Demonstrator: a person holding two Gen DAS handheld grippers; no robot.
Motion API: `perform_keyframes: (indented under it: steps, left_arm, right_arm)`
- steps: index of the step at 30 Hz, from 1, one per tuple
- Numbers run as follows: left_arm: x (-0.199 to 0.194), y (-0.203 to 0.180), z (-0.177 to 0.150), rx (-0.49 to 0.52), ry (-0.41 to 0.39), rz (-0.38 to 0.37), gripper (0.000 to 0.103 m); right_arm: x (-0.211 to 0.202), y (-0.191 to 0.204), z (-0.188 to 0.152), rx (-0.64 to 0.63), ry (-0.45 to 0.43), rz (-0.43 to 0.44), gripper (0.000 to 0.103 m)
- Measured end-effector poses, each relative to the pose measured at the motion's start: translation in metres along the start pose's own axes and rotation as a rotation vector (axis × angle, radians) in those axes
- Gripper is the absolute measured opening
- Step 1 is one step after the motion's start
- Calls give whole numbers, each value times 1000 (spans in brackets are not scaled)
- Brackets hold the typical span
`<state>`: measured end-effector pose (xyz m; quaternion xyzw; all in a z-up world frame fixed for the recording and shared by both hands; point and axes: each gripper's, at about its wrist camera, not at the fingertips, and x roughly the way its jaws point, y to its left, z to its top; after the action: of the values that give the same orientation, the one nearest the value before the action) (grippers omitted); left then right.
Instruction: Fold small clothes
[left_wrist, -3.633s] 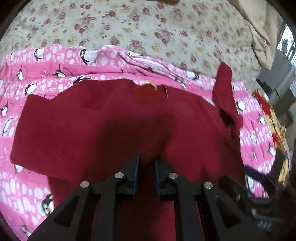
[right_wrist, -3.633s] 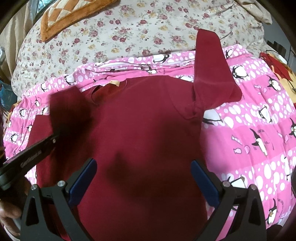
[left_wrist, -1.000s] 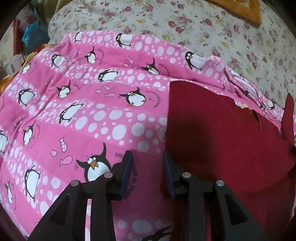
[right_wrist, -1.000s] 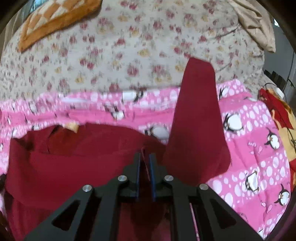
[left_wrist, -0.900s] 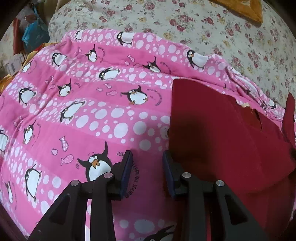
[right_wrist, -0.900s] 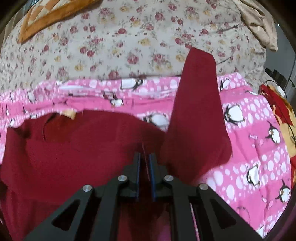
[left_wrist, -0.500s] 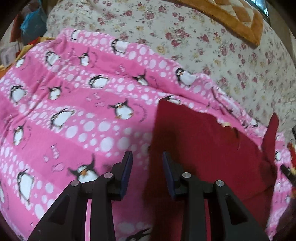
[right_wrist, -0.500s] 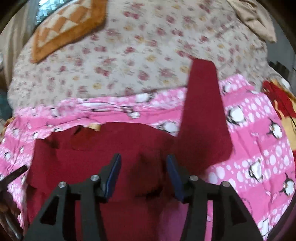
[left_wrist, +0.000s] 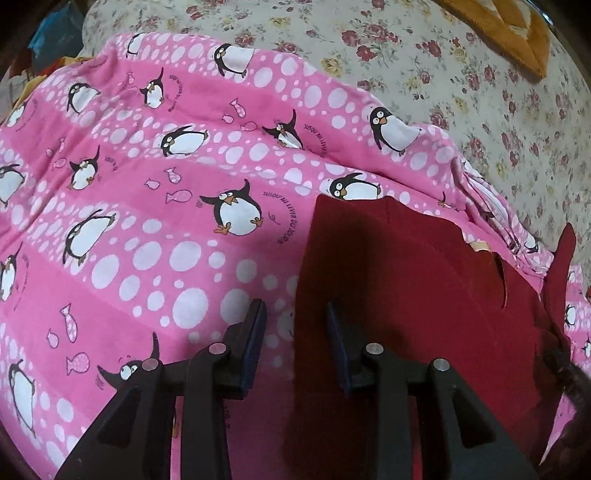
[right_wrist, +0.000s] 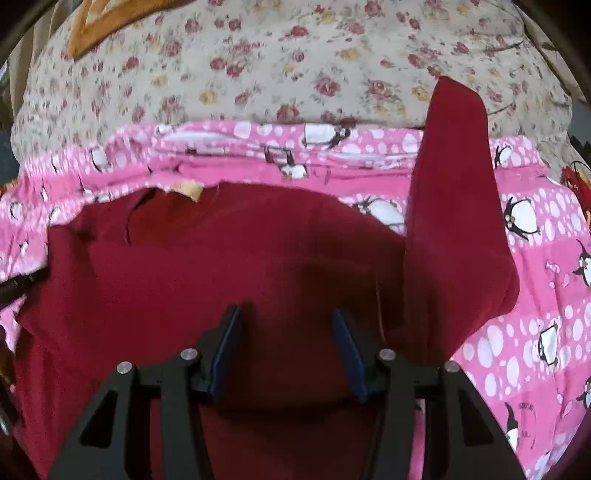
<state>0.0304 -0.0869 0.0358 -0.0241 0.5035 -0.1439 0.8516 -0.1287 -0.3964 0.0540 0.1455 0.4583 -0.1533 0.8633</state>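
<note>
A dark red long-sleeved shirt (right_wrist: 229, 266) lies on a pink penguin blanket (left_wrist: 155, 206). Its left sleeve is folded in across the body, giving a straight left edge (left_wrist: 308, 266). Its right sleeve (right_wrist: 454, 206) sticks up and away toward the floral cover. The neck label (right_wrist: 186, 189) shows at the collar. My left gripper (left_wrist: 295, 336) is open and empty, straddling the shirt's left folded edge. My right gripper (right_wrist: 286, 343) is open and empty above the shirt's body, just left of the right sleeve's base.
A floral bed cover (right_wrist: 280, 62) lies beyond the blanket, with an orange patchwork cushion (left_wrist: 517, 33) on it. Red and yellow fabric (right_wrist: 580, 184) sits at the right edge. Blue and orange items (left_wrist: 48, 40) lie at the far left.
My right gripper has opened and let go of the folded shirt fabric, then drawn back a little. My left gripper stayed open and shifted slightly along the shirt's left edge.
</note>
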Motion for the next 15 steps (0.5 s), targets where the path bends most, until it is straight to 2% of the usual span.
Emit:
perform_keyframes:
  steps: [2, 4, 5, 8, 10, 11, 12, 13, 14, 15]
  left_arm:
    - [-2, -1, -1, 13, -3, 14, 14]
    - [-3, -2, -2, 19, -8, 19, 14]
    - [-3, -1, -3, 19, -10, 19, 14]
    - [-3, -1, -3, 22, -10, 20, 14]
    - [-3, -1, -3, 24, -9, 20, 14]
    - [-3, -1, -3, 24, -9, 21, 14]
    - [-3, -1, -3, 27, -10, 24, 14]
    - [-3, -2, -3, 30, -11, 27, 14]
    - [-2, -3, -3, 33, -12, 31, 14]
    - [-3, -3, -3, 35, -14, 33, 14]
  right_arm:
    - [-2, 10, 9, -43, -23, 40, 56]
    - [6, 28, 19, -123, -19, 81, 71]
    - [12, 36, 24, -176, -16, 91, 72]
    - [35, 64, 31, -343, 3, 35, 72]
    - [47, 71, 29, -394, 27, 58, 71]
    - [52, 72, 28, -404, 37, 71, 68]
    - [53, 71, 27, -406, 35, 88, 60]
    - [51, 71, 27, -400, 29, 105, 45]
    - [49, 71, 27, -397, 27, 105, 34]
    - [47, 70, 28, -396, 21, 89, 17]
